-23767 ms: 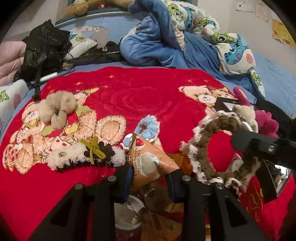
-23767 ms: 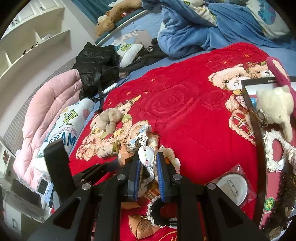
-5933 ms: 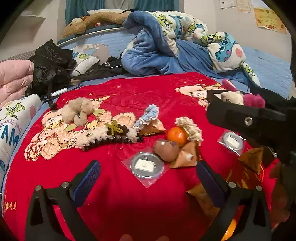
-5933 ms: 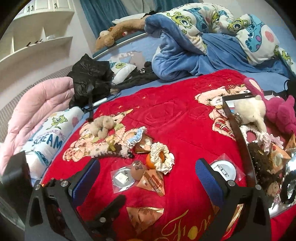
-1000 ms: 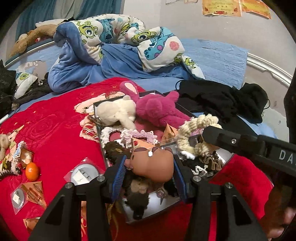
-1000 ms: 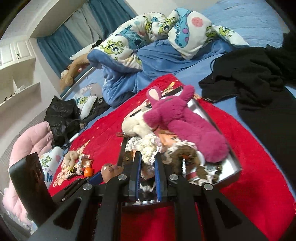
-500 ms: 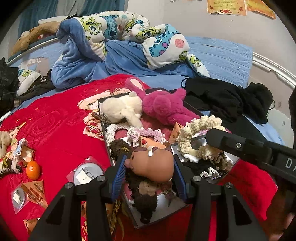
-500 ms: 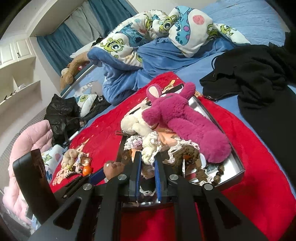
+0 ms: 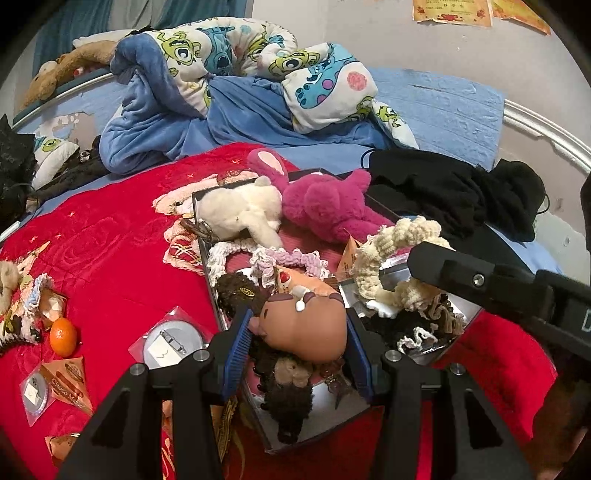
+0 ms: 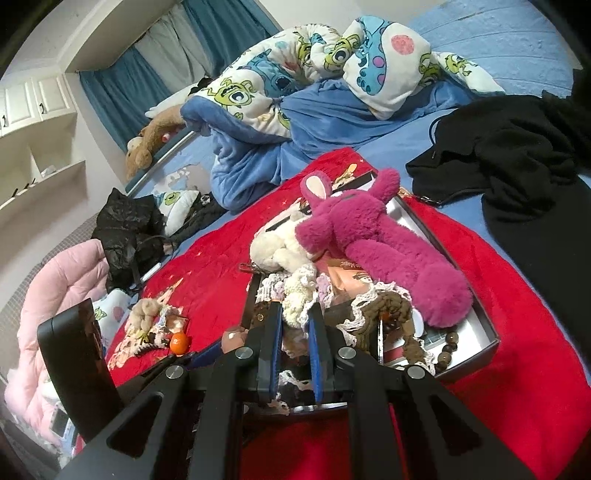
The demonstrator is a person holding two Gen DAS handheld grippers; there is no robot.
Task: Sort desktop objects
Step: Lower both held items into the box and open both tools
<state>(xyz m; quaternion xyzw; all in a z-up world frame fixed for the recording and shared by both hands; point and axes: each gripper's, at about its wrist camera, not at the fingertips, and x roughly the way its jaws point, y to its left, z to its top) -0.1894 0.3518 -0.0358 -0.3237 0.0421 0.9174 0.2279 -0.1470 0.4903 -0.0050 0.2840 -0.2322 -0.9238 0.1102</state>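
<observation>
Indoors, on a red blanket (image 9: 110, 236), the left gripper (image 9: 299, 332) clamps a brown toy head (image 9: 306, 326), the right gripper (image 10: 295, 314) a cream scrunchie (image 10: 297, 299).

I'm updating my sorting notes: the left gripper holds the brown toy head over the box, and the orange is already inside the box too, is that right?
Not quite: the orange is not in the box. In the left wrist view it lies on the red blanket, well to the left of the box. The left gripper does hold the brown toy head over the box.

A big blue monster blanket (image 9: 236, 85) lies bunched at the top. Black clothes (image 9: 454, 192) sit at right (all crumpled). Yellow posters (image 9: 454, 11) hang upper right.
</observation>
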